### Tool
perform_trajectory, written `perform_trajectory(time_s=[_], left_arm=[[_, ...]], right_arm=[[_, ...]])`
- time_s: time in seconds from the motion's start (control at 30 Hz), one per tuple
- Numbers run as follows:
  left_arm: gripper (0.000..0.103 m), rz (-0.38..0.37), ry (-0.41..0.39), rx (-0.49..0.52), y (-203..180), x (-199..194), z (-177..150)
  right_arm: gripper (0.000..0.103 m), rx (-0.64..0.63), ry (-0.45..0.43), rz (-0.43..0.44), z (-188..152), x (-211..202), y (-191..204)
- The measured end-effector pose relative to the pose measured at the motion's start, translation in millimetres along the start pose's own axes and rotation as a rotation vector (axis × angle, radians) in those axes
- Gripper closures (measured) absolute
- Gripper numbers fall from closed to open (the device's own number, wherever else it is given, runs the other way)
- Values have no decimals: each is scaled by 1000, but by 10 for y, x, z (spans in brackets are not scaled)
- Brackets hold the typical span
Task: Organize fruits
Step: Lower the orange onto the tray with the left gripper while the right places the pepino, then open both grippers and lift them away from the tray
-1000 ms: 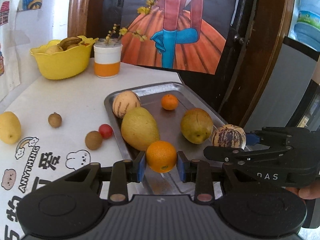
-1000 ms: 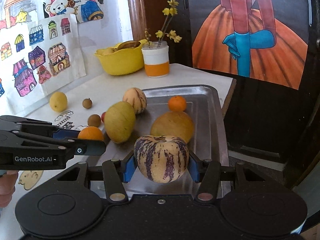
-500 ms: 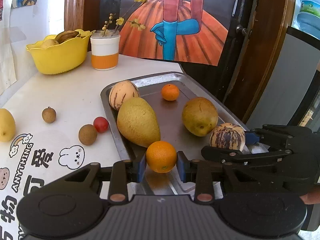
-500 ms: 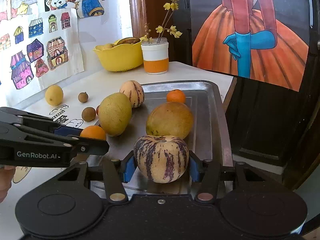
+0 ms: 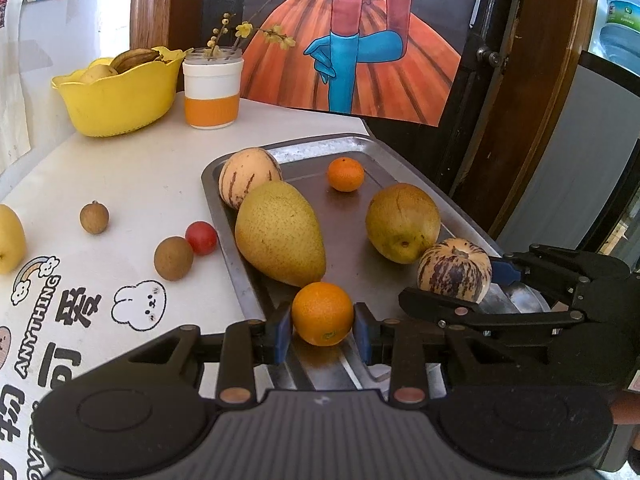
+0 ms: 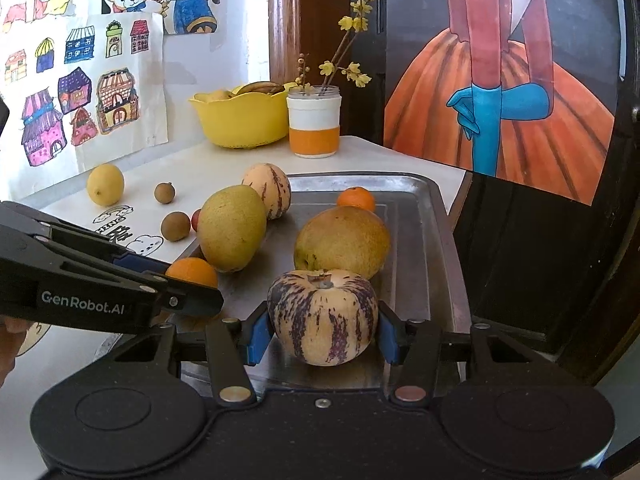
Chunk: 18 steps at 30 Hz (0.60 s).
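My left gripper (image 5: pixel 322 330) is clamped on an orange (image 5: pixel 322 313), low in the centre of the left wrist view, over the near end of the steel tray (image 5: pixel 360 148). I cannot tell whether the orange touches the tray floor. My right gripper (image 6: pixel 322 330) is closed on a striped melon (image 6: pixel 322 316), low centre of the right wrist view, over the tray's near right part; each blue pad presses a side of the fruit.

On the tray, mid-frame in the left view, lie a large green pear (image 5: pixel 279 233), a second striped melon (image 5: pixel 250 177) touching it behind, a browner pear (image 5: pixel 402 222) to the right, and a small tangerine (image 5: pixel 345 174) toward the far end. The brown pear sits just behind the melon I hold.

Left of the tray on the white bench (image 5: pixel 132 176) I see a cherry tomato (image 5: pixel 201 237) beside a brown longan (image 5: pixel 173 258), another longan (image 5: pixel 94 218) farther left, and a lemon (image 5: pixel 10 238) at the left edge. Printed cartoons mark the bench at lower left.

In the upper left stand a yellow bowl (image 5: pixel 116 96) holding fruit and, just right of it, a white-and-orange jar (image 5: pixel 212 88) with flowering twigs. A painting (image 5: pixel 352 40) of an orange skirt fills the upper centre.
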<state>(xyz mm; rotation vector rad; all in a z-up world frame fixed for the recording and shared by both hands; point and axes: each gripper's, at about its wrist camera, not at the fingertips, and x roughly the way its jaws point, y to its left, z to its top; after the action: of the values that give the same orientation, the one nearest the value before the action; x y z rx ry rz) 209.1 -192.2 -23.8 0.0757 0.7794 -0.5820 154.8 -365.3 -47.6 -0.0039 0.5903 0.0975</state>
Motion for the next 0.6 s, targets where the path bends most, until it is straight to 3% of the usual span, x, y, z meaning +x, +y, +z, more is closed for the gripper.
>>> perform_trajectory(time_s=[0.2,0.3,0.33,0.47,0.6], left_arm=[[43,-7,-30,9,-19,-103,0],[39,-1,-51,3,6,-194,-3],[37,1,-56,-1,21,-226,-5],[15,20,-94,-30,102,-401,-34],[4,39,-131,-52,214,-649,-88]], right_arm=[[40,10,-3,-4,-26,-53,2],[33,9,-13,-13,-33,-134,24],[29,8,-18,-17,-33,-167,35],[16,2,-42,-28,-15,-349,88],[3,0,-65,-25,23,-592,175]])
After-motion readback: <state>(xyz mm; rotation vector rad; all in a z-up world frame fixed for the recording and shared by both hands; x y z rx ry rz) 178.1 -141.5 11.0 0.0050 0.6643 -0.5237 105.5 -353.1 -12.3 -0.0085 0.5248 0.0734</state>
